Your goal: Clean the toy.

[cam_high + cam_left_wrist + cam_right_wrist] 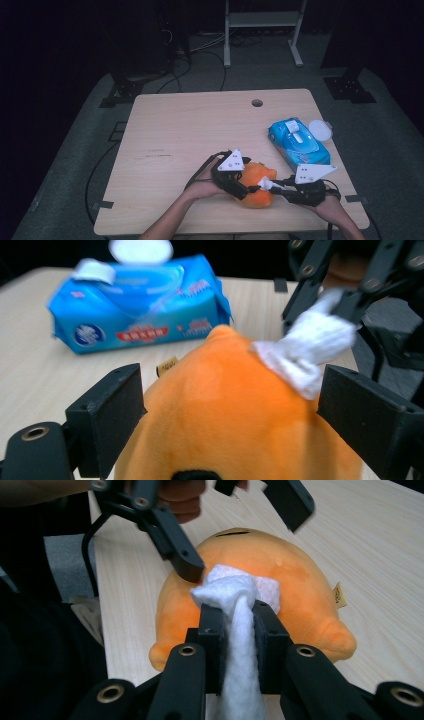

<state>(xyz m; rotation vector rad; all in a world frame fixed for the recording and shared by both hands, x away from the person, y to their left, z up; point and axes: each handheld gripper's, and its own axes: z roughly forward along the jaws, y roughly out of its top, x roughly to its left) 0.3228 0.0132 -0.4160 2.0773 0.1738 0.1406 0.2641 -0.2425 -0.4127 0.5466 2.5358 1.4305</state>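
While your left hand (202,184) is resting on the table (170,135) near its front edge, it is holding the left gripper (239,186) with its jaws spread wide on either side of the orange plush (256,184). Seen from the left gripper view, the two black pads are standing apart with the plush (235,410) bulging up between them; the pictures are not making clear whether the pads are actually touching its sides.

Moving right, the plush is lying on the table near the front edge, between your two hands. A white wipe (240,625) is being pinched tight between the jaws of your right gripper (239,622), and its bunched end is pressing on top of the plush (300,590). From the high view the wipe (265,184) is showing as a small white tuft at the tip of the right gripper (272,186), right against the orange fabric.

Farther right and toward the back, a blue pack (298,142) of wipes is lying flat on the table, well apart from the plush. A white lid (320,130) is sitting just beside the pack, at the table's right edge.
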